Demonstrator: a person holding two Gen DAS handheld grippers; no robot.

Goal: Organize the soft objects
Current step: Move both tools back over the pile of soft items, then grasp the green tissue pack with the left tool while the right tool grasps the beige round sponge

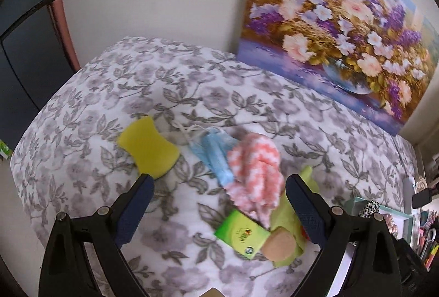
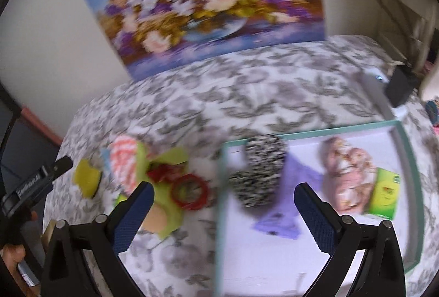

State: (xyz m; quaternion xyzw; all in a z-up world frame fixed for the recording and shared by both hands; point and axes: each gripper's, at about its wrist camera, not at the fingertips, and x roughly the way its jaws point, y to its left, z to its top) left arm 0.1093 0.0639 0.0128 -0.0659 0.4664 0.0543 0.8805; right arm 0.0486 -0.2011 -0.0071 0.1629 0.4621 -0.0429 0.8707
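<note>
On the floral cloth lie a yellow sponge point(image 1: 148, 150), a blue face mask point(image 1: 216, 157), a pink-and-white fuzzy cloth point(image 1: 256, 173), a green tissue pack point(image 1: 241, 235) and a green cloth with a tan pad point(image 1: 279, 243). My left gripper point(image 1: 219, 188) is open and empty, just above the pink cloth. My right gripper point(image 2: 223, 195) is open and empty over the left edge of a teal-rimmed tray point(image 2: 407, 159). The tray holds a black-and-white fabric item point(image 2: 259, 173), a purple cloth point(image 2: 285, 214), a pink floral cloth point(image 2: 347, 176) and a green pack point(image 2: 385, 191). A red ring point(image 2: 192, 191) lies left of the tray.
A flower painting point(image 1: 337, 22) leans against the wall behind the table. A dark box point(image 2: 402, 87) and a white device sit at the far right. The table edge falls away at left. My left gripper also shows in the right wrist view point(image 2: 41, 179).
</note>
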